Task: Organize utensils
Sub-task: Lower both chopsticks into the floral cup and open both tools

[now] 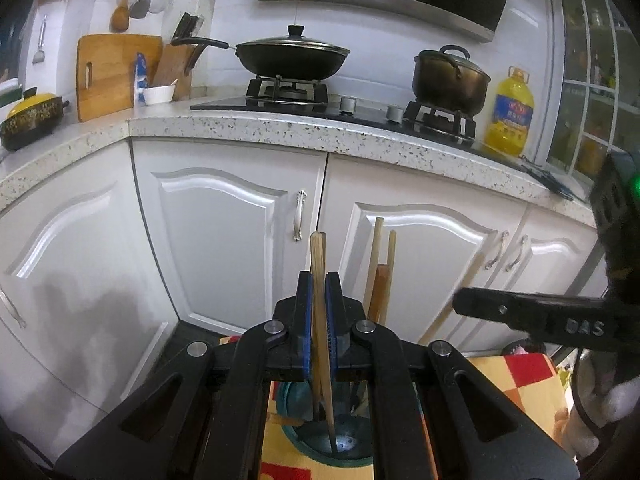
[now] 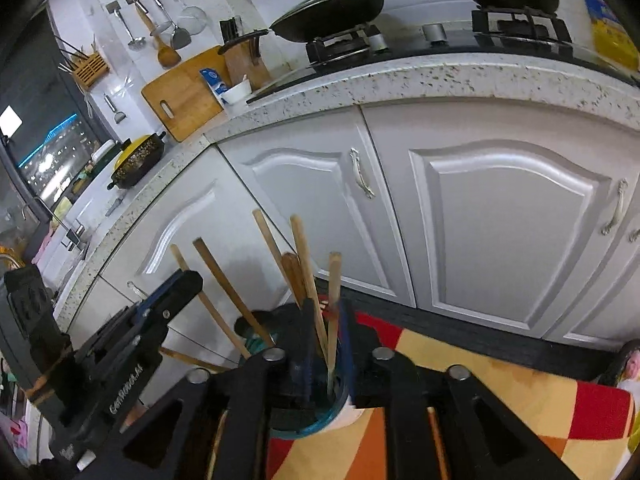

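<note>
**A:** Chopsticks (image 1: 320, 280) in my left gripper (image 1: 319, 320): two pale wooden sticks, square-cut tops, squeezed side by side between the blue pads (image 1: 306, 320). Fingers are closed on them. Lower ends run down into the teal cup (image 1: 296, 436) below the gripper; tips sit near the cup floor.

**B:** Right side?

**A:** Right gripper (image 2: 326, 344) sits over the same cup (image 2: 320, 420). One stick (image 2: 333, 312) stands upright between its fingers, lighter wood, flat top, lower end inside the cup. I can't tell whether the fingers are pinching it or just flanking it; there's motion blur right at the pads.

**B:** What else is in the cup?

**A:** More wooden utensils (image 2: 280, 256), same tan colour, leaning at different angles out over the rim. In the left view two of them (image 1: 380, 268) stand just right of my gripper, with a flatter, darker wooden piece between them.

**B:** Where's the cup?

**A:** On a checkered cloth (image 2: 500, 392), red, orange and yellow squares, in front of the white cabinets (image 1: 224, 240). Left gripper (image 2: 160, 308) shows at the left of the right camera, and the right one (image 1: 532, 314) pokes in from the right edge of the left camera. Both close to the cup.
</note>
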`<state>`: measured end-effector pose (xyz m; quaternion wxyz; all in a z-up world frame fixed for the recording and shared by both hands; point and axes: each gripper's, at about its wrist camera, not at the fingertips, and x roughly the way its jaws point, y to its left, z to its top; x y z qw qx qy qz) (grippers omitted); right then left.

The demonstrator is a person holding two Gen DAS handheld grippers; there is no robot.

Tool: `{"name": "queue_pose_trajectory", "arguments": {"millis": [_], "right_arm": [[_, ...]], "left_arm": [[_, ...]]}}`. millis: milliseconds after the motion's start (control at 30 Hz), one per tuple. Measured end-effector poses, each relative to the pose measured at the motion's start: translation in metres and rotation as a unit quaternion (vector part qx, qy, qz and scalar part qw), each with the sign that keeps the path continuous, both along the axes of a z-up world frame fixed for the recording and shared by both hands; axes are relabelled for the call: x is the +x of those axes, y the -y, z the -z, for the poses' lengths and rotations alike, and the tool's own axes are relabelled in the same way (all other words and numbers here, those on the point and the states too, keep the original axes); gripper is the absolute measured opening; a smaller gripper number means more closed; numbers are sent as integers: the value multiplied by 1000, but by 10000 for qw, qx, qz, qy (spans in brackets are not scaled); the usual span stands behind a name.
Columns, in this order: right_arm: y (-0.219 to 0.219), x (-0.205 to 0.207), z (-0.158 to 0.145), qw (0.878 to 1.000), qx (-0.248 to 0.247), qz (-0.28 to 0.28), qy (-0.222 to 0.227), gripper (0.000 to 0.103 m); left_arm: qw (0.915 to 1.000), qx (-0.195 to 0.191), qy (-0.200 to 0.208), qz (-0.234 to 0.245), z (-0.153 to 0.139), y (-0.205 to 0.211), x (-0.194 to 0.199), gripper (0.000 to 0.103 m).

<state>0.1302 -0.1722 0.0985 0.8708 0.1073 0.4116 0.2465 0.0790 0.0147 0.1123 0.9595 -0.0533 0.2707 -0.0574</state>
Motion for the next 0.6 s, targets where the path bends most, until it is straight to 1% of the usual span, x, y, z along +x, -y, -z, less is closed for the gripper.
{"name": "queue_pose_trajectory", "arguments": {"millis": [67, 133, 200, 267, 400, 500, 600], "right_arm": [[3, -7, 1, 10000, 48, 13, -11, 26], [6, -16, 2, 10000, 60, -3, -5, 26], [10, -25, 5, 10000, 56, 45, -18, 28], [16, -31, 9, 9999, 63, 117, -70, 29], [31, -46, 9, 9995, 130, 264, -109, 29], [43, -61, 6, 9991, 234, 332, -84, 29], [50, -74, 4, 9992, 195, 355, -56, 30]], "left_arm": [[9999, -74, -72, 24, -1, -2, -1, 6], [9998, -147, -111, 47, -2, -3, -4, 12], [9998, -147, -91, 93, -4, -1, -10, 26], [9997, -110, -102, 179, -6, 1, -14, 32], [9995, -8, -146, 269, -12, 7, -25, 38], [9995, -39, -154, 285, -18, 10, -36, 42], [9992, -3, -212, 351, -19, 17, -47, 44]]}}
